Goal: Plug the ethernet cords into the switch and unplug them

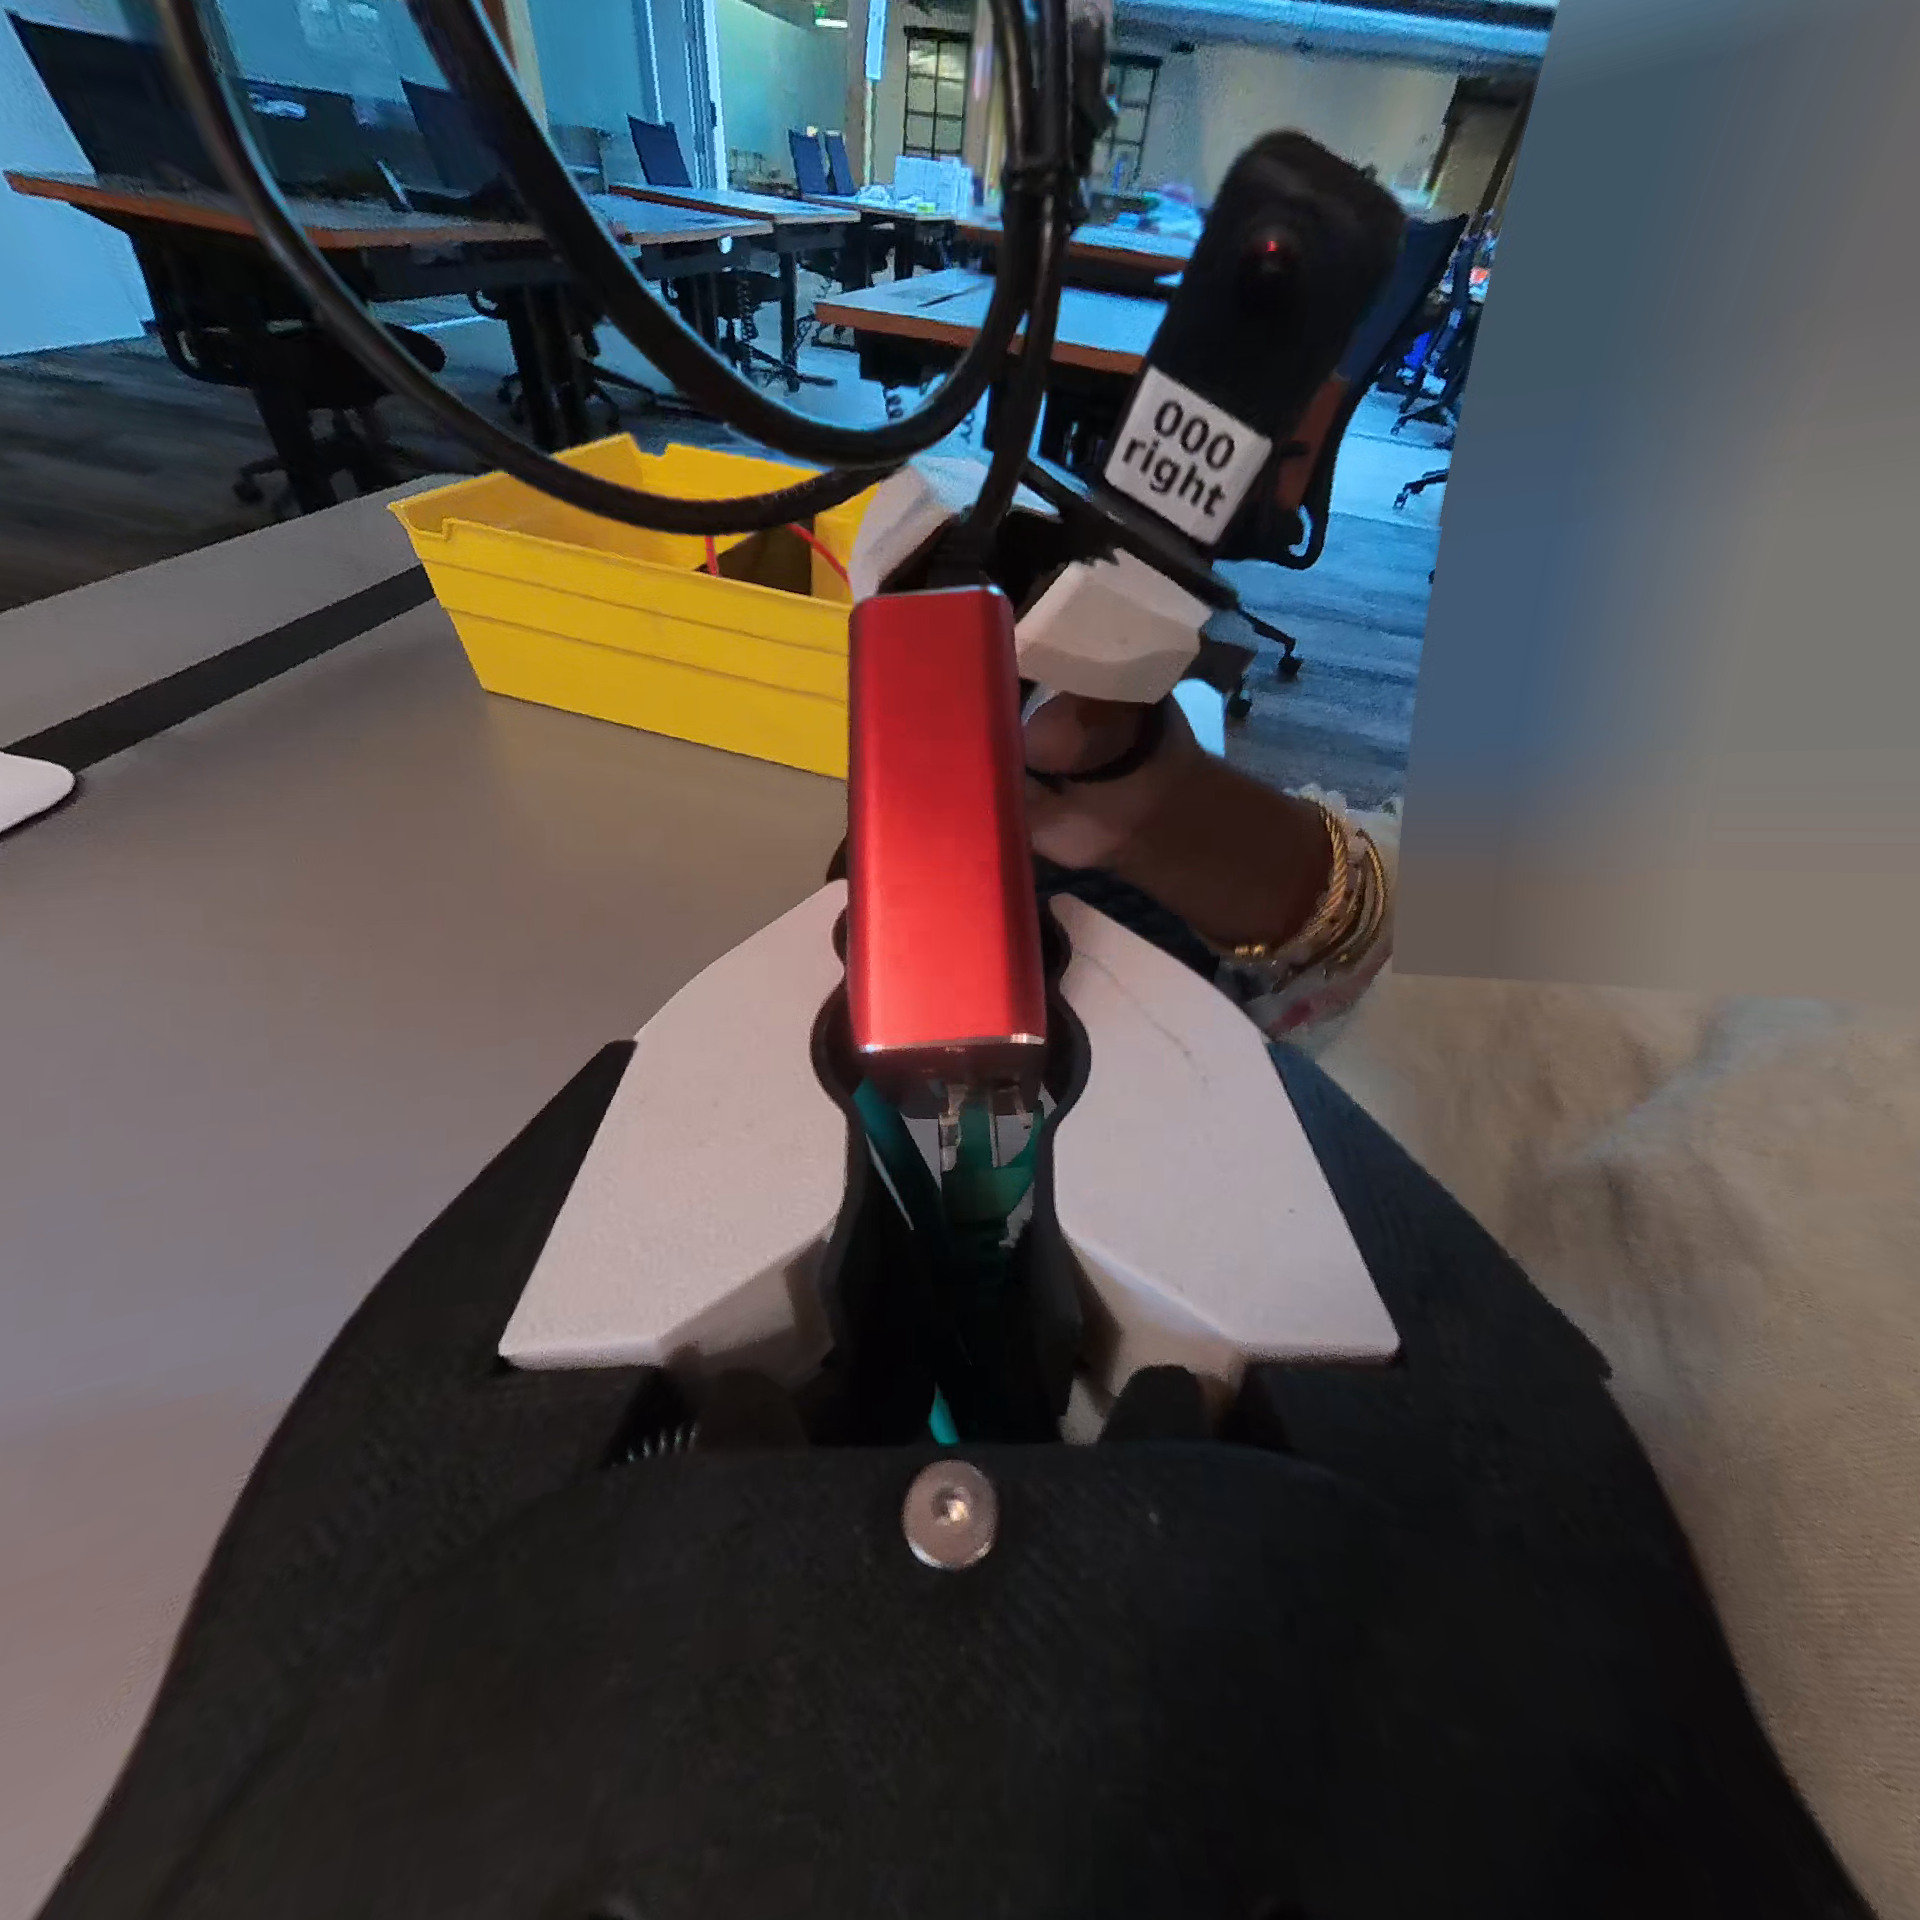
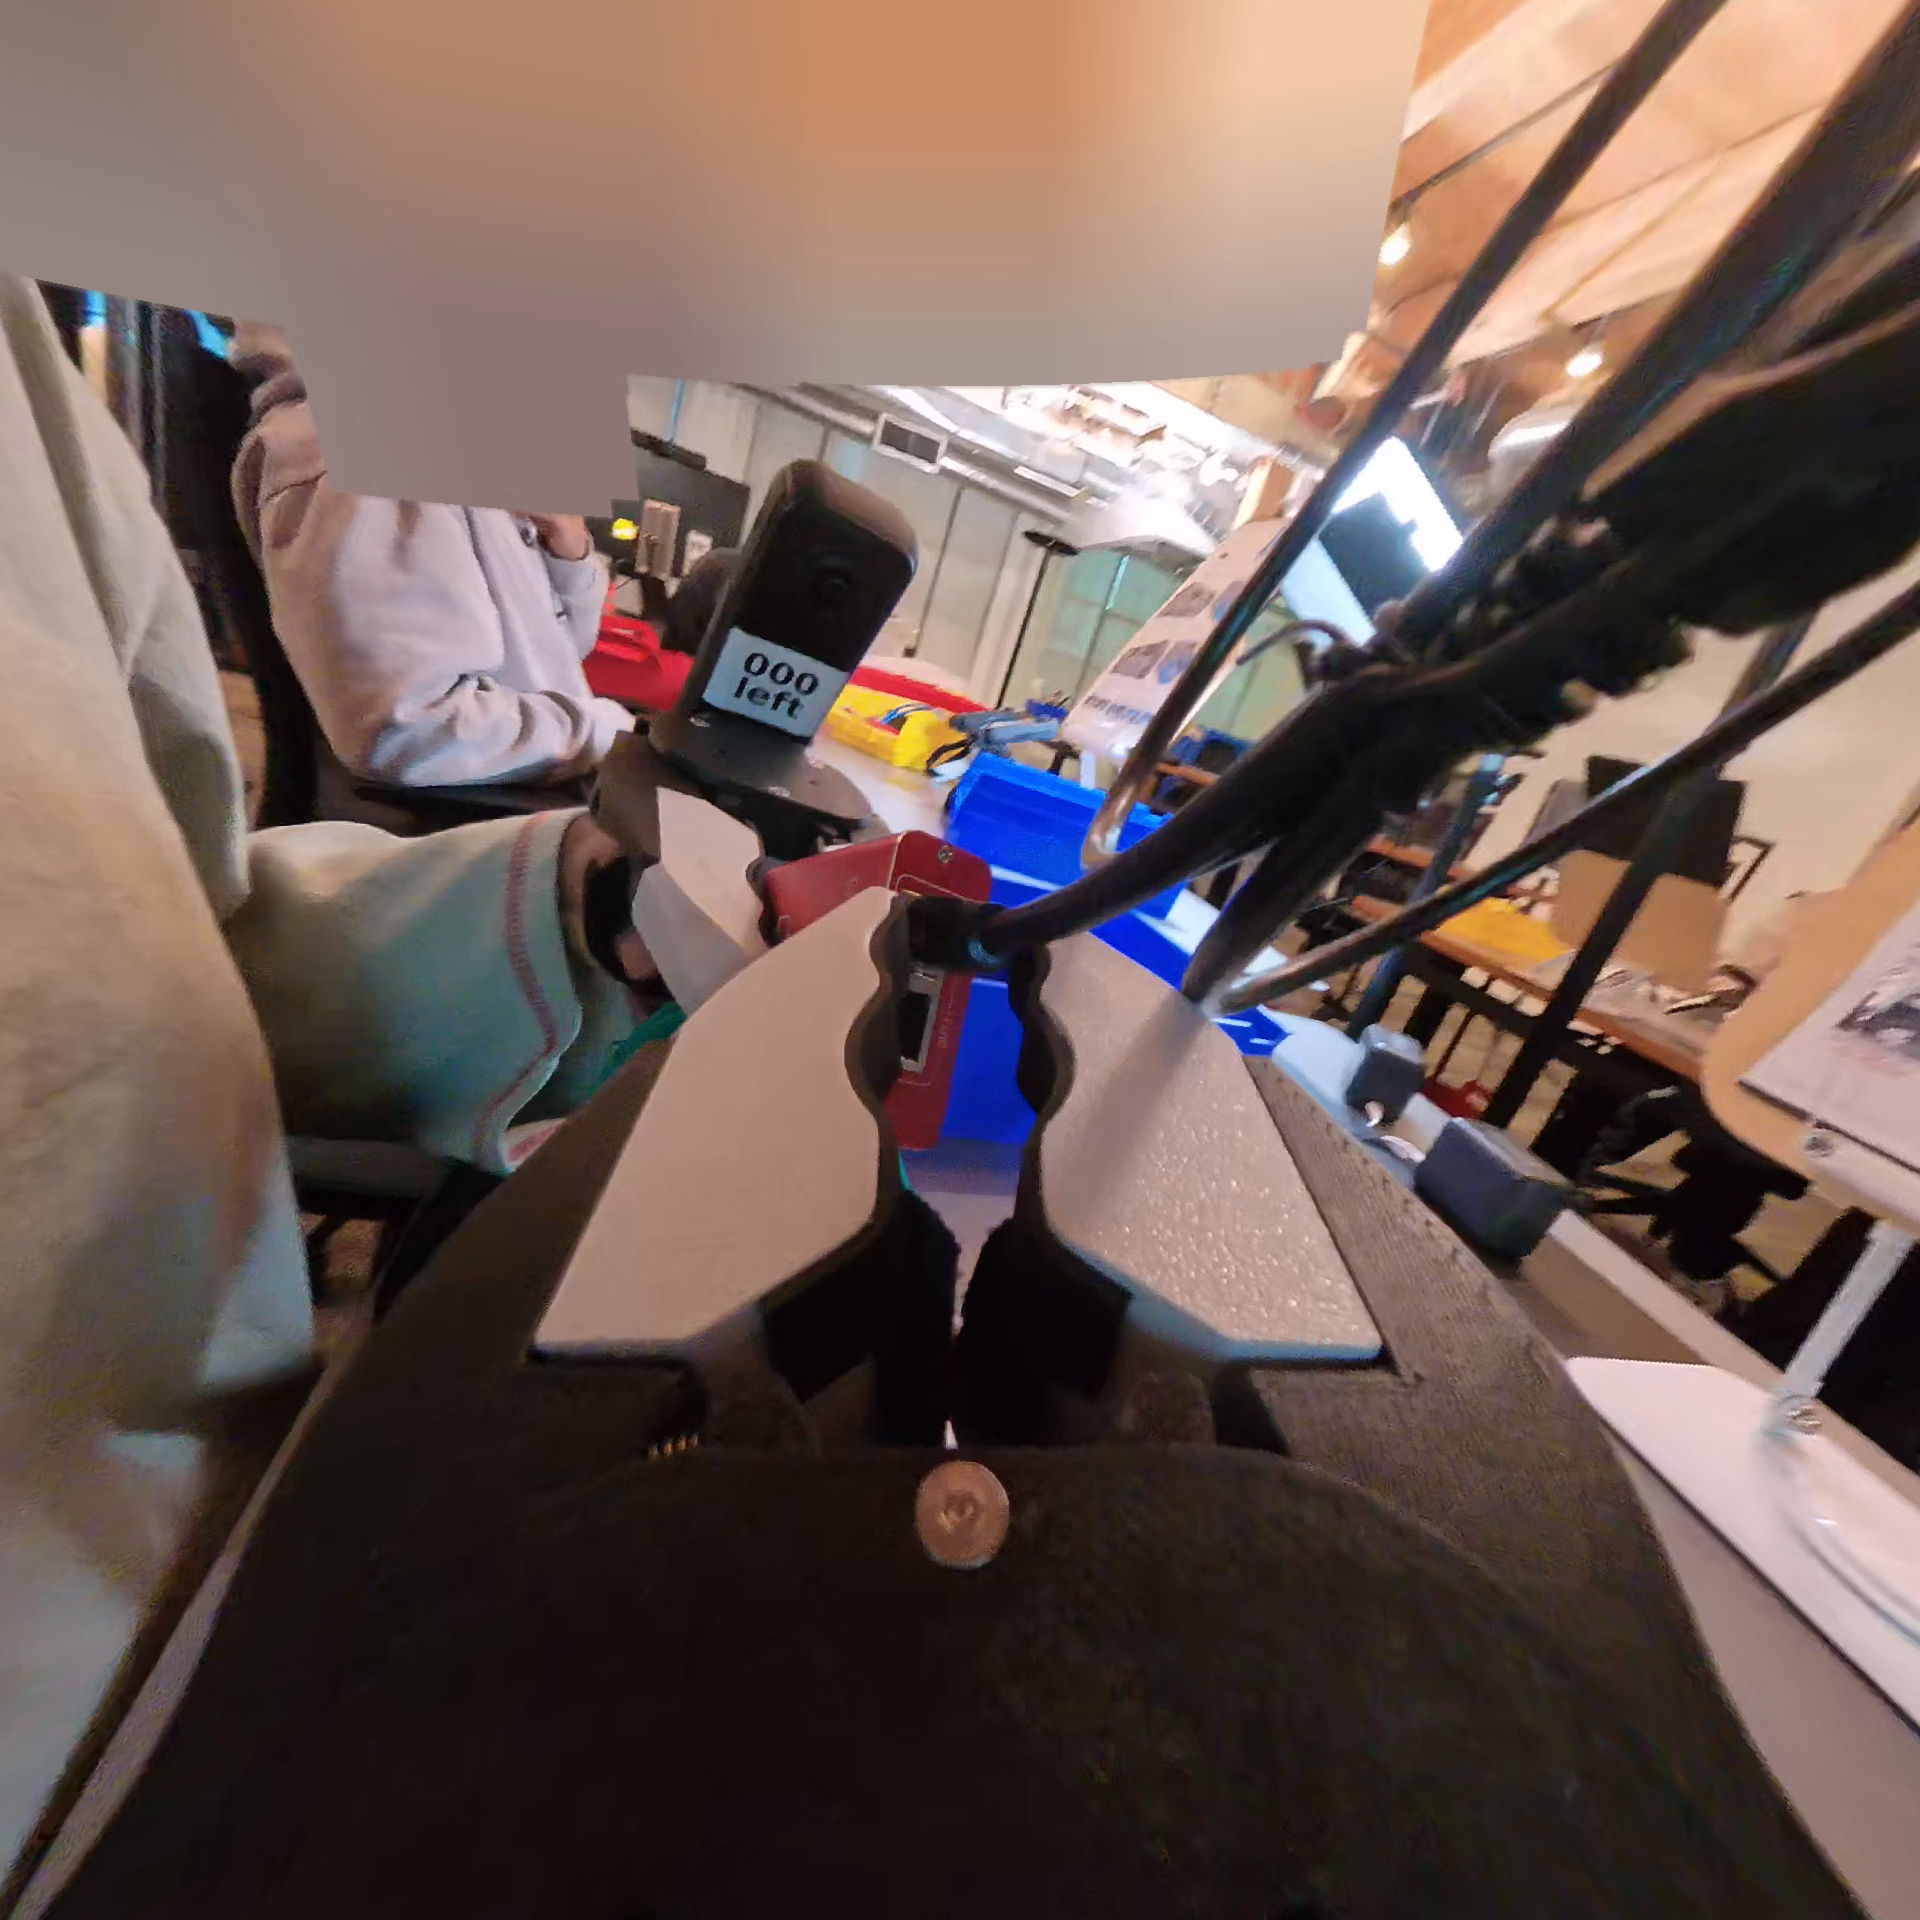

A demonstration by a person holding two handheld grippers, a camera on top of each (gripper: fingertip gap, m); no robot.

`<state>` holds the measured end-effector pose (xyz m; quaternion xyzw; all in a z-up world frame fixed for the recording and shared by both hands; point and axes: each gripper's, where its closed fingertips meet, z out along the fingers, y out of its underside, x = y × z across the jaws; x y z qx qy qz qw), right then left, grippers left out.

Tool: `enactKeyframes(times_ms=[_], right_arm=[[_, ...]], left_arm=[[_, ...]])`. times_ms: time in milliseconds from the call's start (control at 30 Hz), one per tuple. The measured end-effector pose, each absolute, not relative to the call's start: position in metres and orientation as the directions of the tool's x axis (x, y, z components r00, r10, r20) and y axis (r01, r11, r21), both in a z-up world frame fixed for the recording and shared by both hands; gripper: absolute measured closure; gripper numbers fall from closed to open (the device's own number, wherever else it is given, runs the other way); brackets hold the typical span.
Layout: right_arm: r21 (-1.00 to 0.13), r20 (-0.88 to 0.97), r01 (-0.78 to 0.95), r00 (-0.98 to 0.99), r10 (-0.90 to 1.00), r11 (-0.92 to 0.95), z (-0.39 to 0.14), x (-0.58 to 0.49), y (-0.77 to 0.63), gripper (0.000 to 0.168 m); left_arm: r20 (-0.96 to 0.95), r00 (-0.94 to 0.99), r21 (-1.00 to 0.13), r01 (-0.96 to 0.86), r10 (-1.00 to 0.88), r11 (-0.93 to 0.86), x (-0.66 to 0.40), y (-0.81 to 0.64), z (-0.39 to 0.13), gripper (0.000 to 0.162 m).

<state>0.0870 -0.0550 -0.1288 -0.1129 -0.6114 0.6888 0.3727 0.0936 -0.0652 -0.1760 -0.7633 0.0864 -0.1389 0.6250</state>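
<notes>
My left gripper point(image 1: 945, 914) is shut on a red switch point(image 1: 935, 810) and holds it above the grey table point(image 1: 312, 935). A green ethernet cord point(image 1: 997, 1164) is plugged into the switch's near end, between the fingers. A black cord point(image 1: 821, 442) loops up from the far end. My right gripper point(image 2: 956, 935) is shut on the black cord's plug point(image 2: 940, 930) at the switch's point(image 2: 920, 1101) port face, with an empty port point(image 2: 914, 1023) just below it. The right gripper also shows in the left wrist view point(image 1: 997, 571), at the switch's far end.
A yellow bin point(image 1: 623, 623) stands on the table behind the switch. Blue bins point(image 2: 1039, 810) sit beyond it in the right wrist view. A white stand base point(image 2: 1714, 1455) is at the right. A seated person's sleeve point(image 2: 416, 966) is at the left. Black cables hang overhead point(image 2: 1558, 623). My right fingertips sit around 5 cm from my left ones.
</notes>
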Motion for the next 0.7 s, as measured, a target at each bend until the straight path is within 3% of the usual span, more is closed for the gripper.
enactKeyframes(times_ms=[133, 467, 567, 700], right_arm=[[-0.896, 0.343, -0.442, -0.631, 0.696, 0.041, -0.123, 0.093, -0.056, 0.15], [-0.894, 0.252, -0.437, -0.672, 0.696, -0.099, -0.113, 0.106, -0.054, 0.153], [-0.879, 0.331, -0.476, -0.608, 0.722, 0.003, -0.117, 0.106, -0.05, 0.152], [-0.877, 0.297, -0.477, -0.635, 0.713, -0.06, -0.115, 0.113, -0.048, 0.152]], left_arm=[[0.123, 0.932, -0.982, 0.065, -0.34, -0.175, 0.1, -0.066, -0.172, 0.133], [0.166, 0.88, -0.983, 0.11, -0.446, -0.148, 0.111, -0.063, -0.163, 0.133], [0.171, 0.876, -0.979, 0.101, -0.45, -0.175, 0.113, -0.061, -0.167, 0.133], [0.157, 0.867, -0.981, 0.084, -0.472, -0.173, 0.117, -0.059, -0.165, 0.134]])
